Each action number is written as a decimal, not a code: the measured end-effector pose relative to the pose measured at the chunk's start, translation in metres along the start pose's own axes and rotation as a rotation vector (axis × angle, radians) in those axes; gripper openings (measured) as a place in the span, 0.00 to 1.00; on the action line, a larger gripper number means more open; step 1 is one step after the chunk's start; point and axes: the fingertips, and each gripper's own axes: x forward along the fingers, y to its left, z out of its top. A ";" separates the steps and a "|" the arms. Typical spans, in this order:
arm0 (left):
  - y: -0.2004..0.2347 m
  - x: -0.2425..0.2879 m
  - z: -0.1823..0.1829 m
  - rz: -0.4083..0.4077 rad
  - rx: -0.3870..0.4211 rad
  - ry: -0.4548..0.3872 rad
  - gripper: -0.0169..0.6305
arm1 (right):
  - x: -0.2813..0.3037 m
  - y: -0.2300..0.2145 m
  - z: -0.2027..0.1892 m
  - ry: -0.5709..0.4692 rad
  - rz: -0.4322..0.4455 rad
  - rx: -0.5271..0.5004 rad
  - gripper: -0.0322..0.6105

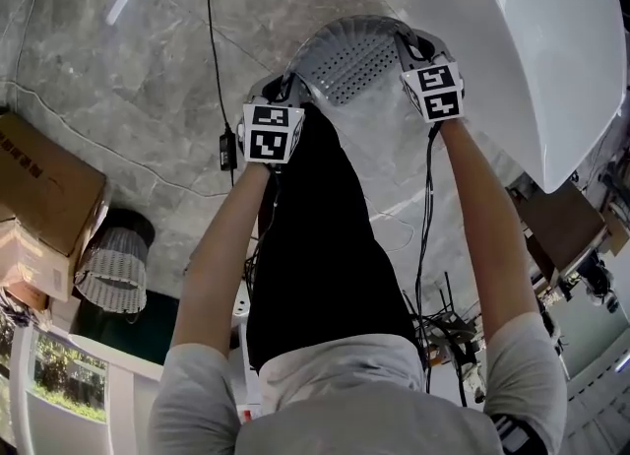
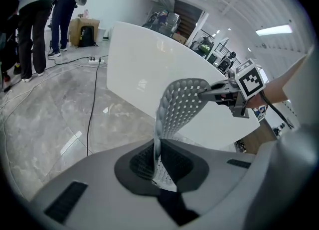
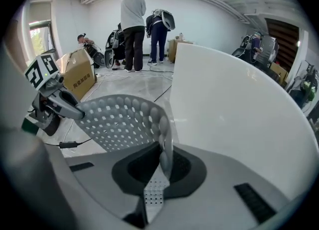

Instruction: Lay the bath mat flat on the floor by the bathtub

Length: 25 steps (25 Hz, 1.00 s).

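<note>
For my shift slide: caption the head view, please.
The left gripper and right gripper clamp opposite edges of the perforated bath mat above the marble floor, beside the white bathtub.

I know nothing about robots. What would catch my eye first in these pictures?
A grey, hole-dotted bath mat hangs bowed in the air. The left gripper pinches one edge and the right gripper pinches the opposite edge. Just to the person's right, a big, glossy white bathtub stands on a grey marble-like floor.
</note>
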 end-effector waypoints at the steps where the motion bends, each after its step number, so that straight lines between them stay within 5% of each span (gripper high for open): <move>1: 0.002 0.001 0.002 0.003 0.000 0.006 0.07 | 0.002 0.001 0.000 0.004 0.006 -0.003 0.09; 25: 0.048 0.026 0.021 0.134 -0.160 0.043 0.07 | 0.059 -0.007 0.032 0.014 0.090 -0.038 0.09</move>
